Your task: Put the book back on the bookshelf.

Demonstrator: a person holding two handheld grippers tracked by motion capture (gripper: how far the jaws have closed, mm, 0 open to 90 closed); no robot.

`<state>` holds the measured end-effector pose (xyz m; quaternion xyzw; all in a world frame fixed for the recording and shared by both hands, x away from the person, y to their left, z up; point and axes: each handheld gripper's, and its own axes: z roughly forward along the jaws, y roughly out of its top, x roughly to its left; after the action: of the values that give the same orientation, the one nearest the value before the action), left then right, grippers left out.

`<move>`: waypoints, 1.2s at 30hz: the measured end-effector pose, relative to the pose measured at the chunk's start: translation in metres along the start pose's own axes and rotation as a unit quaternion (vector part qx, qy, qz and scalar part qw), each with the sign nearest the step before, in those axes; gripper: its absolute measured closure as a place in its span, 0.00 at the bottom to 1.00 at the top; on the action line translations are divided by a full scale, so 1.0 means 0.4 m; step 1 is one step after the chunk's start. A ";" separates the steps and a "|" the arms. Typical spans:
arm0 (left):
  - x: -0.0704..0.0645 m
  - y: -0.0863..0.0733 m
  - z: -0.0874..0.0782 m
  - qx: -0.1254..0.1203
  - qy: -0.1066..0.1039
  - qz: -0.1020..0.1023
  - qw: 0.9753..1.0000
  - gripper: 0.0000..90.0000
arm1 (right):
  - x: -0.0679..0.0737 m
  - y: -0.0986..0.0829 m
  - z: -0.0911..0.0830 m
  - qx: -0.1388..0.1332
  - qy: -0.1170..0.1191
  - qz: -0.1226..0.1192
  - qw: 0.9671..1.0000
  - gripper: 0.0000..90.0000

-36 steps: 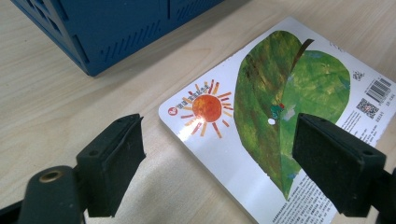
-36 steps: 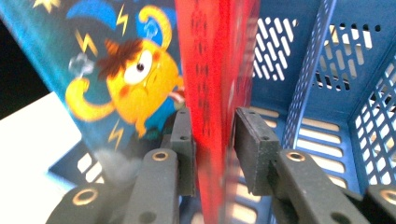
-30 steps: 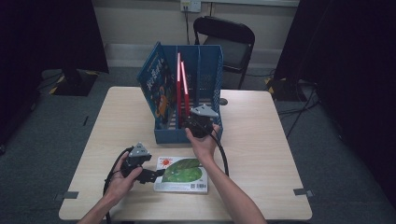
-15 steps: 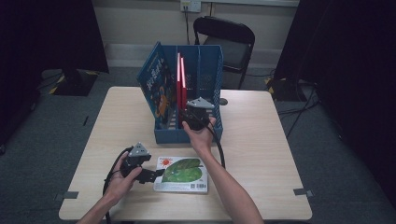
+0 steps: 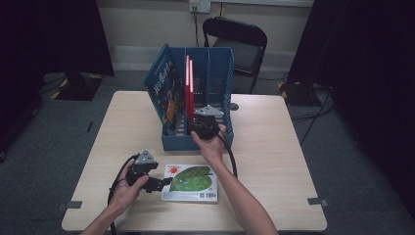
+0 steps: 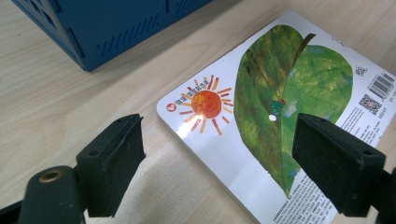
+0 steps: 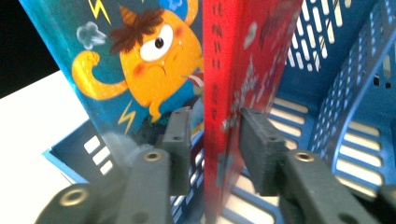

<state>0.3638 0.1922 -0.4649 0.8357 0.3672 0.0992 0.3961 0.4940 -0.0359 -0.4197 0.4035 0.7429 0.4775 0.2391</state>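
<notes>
A blue slotted rack [image 5: 215,88] stands mid-table. A blue book with an orange monster [image 5: 164,93] [image 7: 135,60] leans in its left slot, and a red book [image 5: 188,85] [image 7: 243,70] stands upright beside it. My right gripper [image 5: 195,122] [image 7: 215,149] reaches into the rack's front, its jaws astride the red book's lower edge. A thin gap shows at the left pad, so it is open. A white book with a green leaf and sun [image 5: 191,182] [image 6: 289,93] lies flat near the front edge. My left gripper [image 5: 165,183] [image 6: 219,154] is wide open at this book's left corner.
The rack's right slots [image 7: 355,140] hold nothing. A black chair [image 5: 237,41] stands behind the table's far edge. Bare tabletop [image 5: 293,156] spreads to the right of the rack and the flat book. Black cables trail from both grippers across the table.
My right gripper has shifted slightly forward and left at the rack's front, and the red book now stands straighter. The left gripper and the leaf book have stayed put.
</notes>
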 end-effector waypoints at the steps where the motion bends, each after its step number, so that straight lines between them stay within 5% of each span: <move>1: -0.002 0.000 0.001 -0.001 0.000 -0.003 1.000 0.18 | -0.002 -0.001 0.000 0.001 0.000 0.007 1.000 0.82; 24: 0.001 -0.002 -0.002 0.001 0.000 -0.005 1.000 0.18 | -0.024 0.031 0.032 0.029 0.009 -0.017 0.999 0.76; 36: -0.001 -0.001 0.001 0.003 -0.002 -0.004 1.000 0.18 | -0.031 0.035 0.029 0.034 0.009 -0.025 0.999 0.91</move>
<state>0.3635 0.1921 -0.4655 0.8358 0.3696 0.0949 0.3949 0.5148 -0.0371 -0.4126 0.3882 0.7710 0.4494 0.2302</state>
